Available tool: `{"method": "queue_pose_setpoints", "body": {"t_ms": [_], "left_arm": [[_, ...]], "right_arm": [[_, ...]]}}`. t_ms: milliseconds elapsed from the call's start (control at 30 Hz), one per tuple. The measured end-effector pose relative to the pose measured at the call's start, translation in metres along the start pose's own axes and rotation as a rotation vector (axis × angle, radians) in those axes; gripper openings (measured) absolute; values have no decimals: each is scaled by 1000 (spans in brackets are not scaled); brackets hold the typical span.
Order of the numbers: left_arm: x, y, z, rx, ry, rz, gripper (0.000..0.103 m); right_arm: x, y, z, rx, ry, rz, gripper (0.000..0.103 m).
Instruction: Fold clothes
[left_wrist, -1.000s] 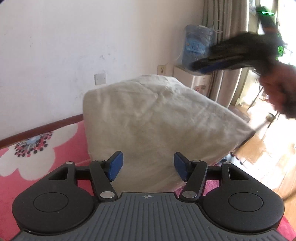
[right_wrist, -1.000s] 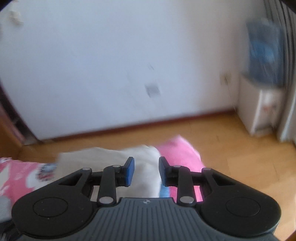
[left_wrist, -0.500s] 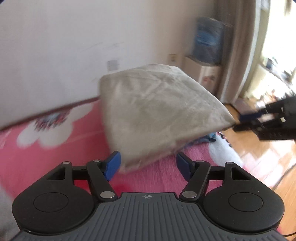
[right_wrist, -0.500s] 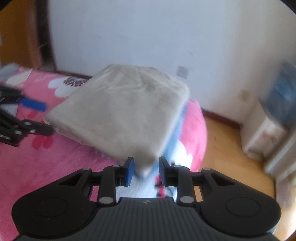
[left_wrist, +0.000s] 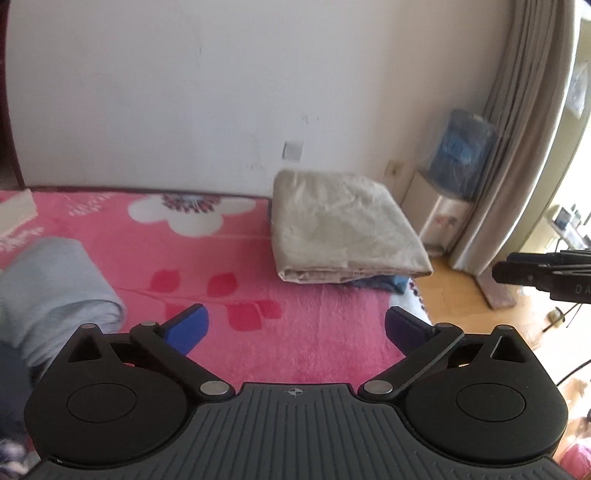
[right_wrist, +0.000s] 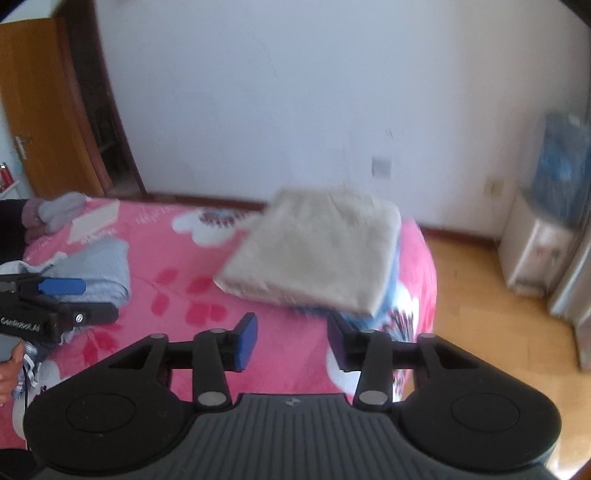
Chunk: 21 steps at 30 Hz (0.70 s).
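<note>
Hovering above the pink blanket (left_wrist: 314, 332), both the left hand-held gripper (left_wrist: 295, 328) and right hand-held gripper (right_wrist: 291, 341) gape empty.

Open pink blanket (left_wrist: 295, 314) lies before both our grippers — bare between the folded beige cloth (left_wrist: 340, 229) at the far right corner and the pale blue bundle (left_wrist: 55, 288) at left. Beyond the bed's right edge we note wood floor (right_wrist: 476, 295), bounded by a white cabinet (right_wrist: 535, 251) and curtain (left_wrist: 517, 147).
</note>
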<state>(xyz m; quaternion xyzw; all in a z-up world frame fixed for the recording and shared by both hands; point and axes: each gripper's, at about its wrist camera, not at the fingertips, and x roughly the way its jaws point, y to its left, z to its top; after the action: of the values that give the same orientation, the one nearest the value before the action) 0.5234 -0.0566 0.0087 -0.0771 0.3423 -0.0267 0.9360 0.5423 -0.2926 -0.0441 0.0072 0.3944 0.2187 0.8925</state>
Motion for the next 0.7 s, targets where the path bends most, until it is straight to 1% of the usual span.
{"method": "queue_pose_setpoints", "body": {"t_ms": [33,67,133,233,300,367,433,467,533,600,700], "left_arm": [[-8,1,-1,9,-5,8,103],[-21,2,-3,22,-9,18,103],[-49,3,-6,37,-17,23,103],[-94,8,-12,23,-27,-9,103],[-118,9,-14,-4,-2,-13,103],[-134,5,-16,6,48,22,103],[-148,1,-20,15,82,57,103],[-155,0,-23,12,89,67,103],[-166,-1,-28,-20,98,68,103],[-176,-1,-33,-56,100,59,103],[-189,-1,-39,-94,111,28,103]], "right_arm": [[-9,7,-4,12,-4,3,53],[-19,14,-8,24,-8,6,59],[-38,28,-15,49,-16,12,64],[-66,49,-27,85,-28,21,65],[-85,62,-35,110,-36,26,69],[-103,77,-43,134,-38,24,83],[-121,97,-54,162,-2,-19,92],[-128,106,-61,180,11,-22,94],[-137,124,-76,180,33,-23,94],[-143,144,-90,137,47,-76,94],[-153,163,-103,129,45,-154,95]]}}
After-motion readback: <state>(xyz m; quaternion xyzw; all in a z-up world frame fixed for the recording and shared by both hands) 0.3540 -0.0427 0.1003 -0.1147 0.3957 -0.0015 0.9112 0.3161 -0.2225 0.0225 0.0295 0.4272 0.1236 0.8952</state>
